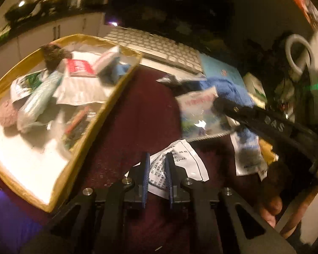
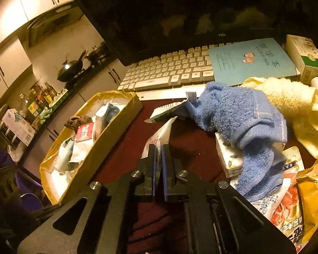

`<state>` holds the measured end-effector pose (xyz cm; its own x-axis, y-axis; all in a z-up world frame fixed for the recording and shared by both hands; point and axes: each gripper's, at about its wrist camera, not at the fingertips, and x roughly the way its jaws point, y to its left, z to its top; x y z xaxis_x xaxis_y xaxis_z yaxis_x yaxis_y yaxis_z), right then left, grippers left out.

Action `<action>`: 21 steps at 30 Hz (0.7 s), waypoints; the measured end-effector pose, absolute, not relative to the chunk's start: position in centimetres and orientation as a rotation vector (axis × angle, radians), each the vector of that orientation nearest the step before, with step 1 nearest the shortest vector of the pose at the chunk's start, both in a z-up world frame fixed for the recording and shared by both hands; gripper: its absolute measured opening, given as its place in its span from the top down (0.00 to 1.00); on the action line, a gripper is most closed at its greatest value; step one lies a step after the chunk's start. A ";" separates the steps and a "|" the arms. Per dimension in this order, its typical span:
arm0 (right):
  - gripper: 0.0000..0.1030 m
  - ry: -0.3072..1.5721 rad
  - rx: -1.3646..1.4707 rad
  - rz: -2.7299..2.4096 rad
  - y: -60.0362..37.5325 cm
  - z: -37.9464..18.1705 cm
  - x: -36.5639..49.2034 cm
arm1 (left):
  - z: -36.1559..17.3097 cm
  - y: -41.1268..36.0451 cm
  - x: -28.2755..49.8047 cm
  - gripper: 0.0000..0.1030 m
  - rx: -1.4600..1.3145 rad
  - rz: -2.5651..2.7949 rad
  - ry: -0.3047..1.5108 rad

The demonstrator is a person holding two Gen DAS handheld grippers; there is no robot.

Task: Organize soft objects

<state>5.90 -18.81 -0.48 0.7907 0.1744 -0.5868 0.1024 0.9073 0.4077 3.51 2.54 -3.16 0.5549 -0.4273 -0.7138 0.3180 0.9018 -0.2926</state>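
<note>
A gold-sided box (image 1: 116, 89) (image 2: 108, 135) at the left holds several packets and soft pieces. My right gripper (image 2: 159, 148) is shut on a plastic packet (image 2: 161, 131) and holds it above the dark red table; it shows in the left wrist view (image 1: 217, 103) gripping that packet (image 1: 197, 112). My left gripper (image 1: 156, 158) is nearly shut on a corner of a white printed paper packet (image 1: 180, 165) lying on the table. A blue towel (image 2: 239, 118) (image 1: 229, 89) and a yellow towel (image 2: 294, 105) lie at the right.
A white keyboard (image 2: 169, 74), a dark monitor (image 2: 180, 10) and a blue notebook (image 2: 250, 59) stand behind. A green-and-white box (image 2: 305, 59), a tissue pack (image 2: 229, 156) and snack bags (image 2: 290, 207) crowd the right side. Kitchen cabinets lie beyond the left edge.
</note>
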 end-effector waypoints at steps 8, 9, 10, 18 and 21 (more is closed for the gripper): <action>0.96 0.659 0.467 0.054 -19.5 -0.5 6.0 | -2.4 2.3 2.9 0.79 -0.139 -0.497 0.888; 0.96 0.664 0.468 0.053 -19.5 -0.6 6.1 | -2.4 2.0 2.9 0.64 -0.120 -0.499 0.884; 0.96 0.670 0.469 0.051 -19.5 -0.7 6.2 | -2.4 1.8 2.9 0.51 -0.107 -0.500 0.882; 0.96 0.707 0.504 0.041 -20.3 -1.5 6.9 | -3.5 0.6 3.8 0.70 -0.027 -0.484 0.905; 0.96 0.702 0.487 0.045 -20.1 -1.5 6.9 | -3.5 0.9 3.2 0.82 -0.037 -0.485 0.887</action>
